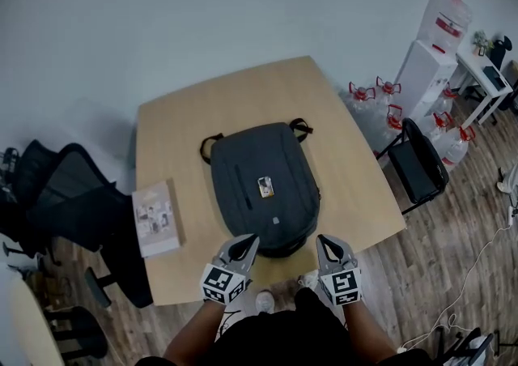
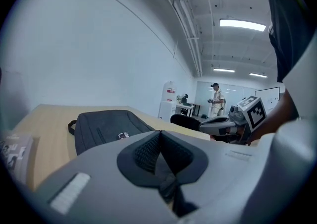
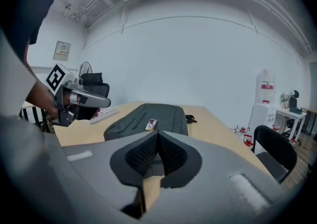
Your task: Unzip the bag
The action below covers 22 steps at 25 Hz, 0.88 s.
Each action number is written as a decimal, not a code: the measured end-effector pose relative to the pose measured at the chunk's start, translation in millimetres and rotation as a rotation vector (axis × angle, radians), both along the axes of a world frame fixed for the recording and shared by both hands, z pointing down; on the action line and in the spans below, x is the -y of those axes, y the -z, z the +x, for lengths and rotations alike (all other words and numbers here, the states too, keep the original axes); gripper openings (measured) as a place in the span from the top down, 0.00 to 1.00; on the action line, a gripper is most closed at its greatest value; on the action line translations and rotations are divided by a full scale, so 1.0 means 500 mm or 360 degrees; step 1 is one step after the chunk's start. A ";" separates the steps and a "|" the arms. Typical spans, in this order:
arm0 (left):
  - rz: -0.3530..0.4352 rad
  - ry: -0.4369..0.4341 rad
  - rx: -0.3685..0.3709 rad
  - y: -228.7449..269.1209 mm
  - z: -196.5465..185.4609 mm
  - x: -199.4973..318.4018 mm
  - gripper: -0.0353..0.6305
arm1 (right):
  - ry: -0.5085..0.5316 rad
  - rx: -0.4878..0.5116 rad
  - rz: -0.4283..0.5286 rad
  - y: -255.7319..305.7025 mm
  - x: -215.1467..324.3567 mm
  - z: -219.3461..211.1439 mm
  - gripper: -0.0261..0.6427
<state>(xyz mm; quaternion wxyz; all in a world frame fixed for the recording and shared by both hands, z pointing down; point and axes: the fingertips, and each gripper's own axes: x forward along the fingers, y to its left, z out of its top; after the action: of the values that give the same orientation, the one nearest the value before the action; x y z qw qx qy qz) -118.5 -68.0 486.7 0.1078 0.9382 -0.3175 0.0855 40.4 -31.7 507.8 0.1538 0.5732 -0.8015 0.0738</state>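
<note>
Grey bag (image 1: pixel 243 182) flat; left tongs (image 1: pixel 252 238), right tongs (image 1: pixel 321 238) closed.

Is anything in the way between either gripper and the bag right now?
Nothing visible stands in the way. The left gripper and right gripper, both shut and empty, are at the near end of the bag, and each gripper view looks straight onto it. The booklet lies off to the left on the table, apart from the bag.

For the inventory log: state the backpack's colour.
Dark grey backpack, plain all over; it shows best in the head view.
</note>
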 end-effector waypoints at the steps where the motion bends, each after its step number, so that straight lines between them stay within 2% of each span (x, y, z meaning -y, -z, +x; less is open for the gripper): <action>1: -0.0004 0.0007 0.0016 -0.004 0.012 0.013 0.92 | 0.0010 0.0001 -0.0012 -0.009 0.012 0.011 0.96; 10: -0.0056 0.0056 0.0153 -0.057 0.121 0.098 0.92 | 0.0165 -0.0079 -0.0170 -0.103 0.109 0.098 0.96; 14: -0.0096 0.0113 0.0268 -0.093 0.146 0.121 0.92 | 0.0259 -0.0158 -0.0263 -0.147 0.143 0.122 0.95; 16: -0.0136 0.0146 0.0318 -0.112 0.153 0.128 0.92 | 0.0317 -0.0155 -0.0328 -0.166 0.156 0.127 0.82; 22: -0.0165 0.0233 0.0413 -0.152 0.153 0.163 0.92 | 0.0450 -0.0326 -0.0408 -0.219 0.208 0.132 0.79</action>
<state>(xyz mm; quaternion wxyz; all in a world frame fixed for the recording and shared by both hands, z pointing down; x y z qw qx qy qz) -41.8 -149.5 562.5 0.1201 0.8868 -0.3916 0.2143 106.2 -135.6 617.3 0.3149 0.4354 -0.8381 0.0944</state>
